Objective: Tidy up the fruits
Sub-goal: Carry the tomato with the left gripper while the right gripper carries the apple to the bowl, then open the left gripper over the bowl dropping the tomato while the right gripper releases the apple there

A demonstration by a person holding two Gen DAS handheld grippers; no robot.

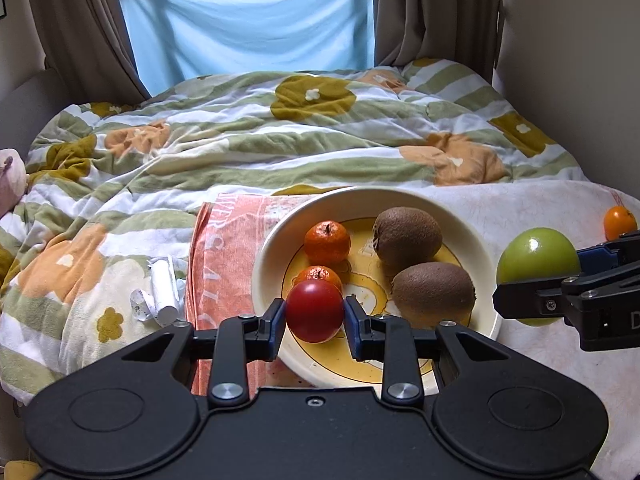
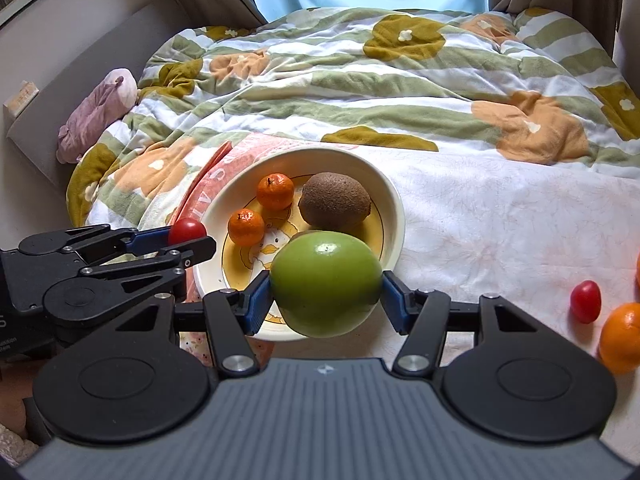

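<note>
- My left gripper (image 1: 315, 312) was clamped on a cherry tomato (image 1: 315, 310), hanging over the near side of the bowl (image 1: 276, 236).
- Right gripper (image 2: 326, 298) was squeezing the green apple (image 2: 326, 283) at the bowl's near rim.
- In the bowl: two tangerines (image 1: 327, 241), two kiwis (image 1: 407, 234).
- Another tomato (image 2: 585, 301) and an orange (image 2: 622, 338) sat on the white cloth (image 2: 480, 216) to the right.
</note>
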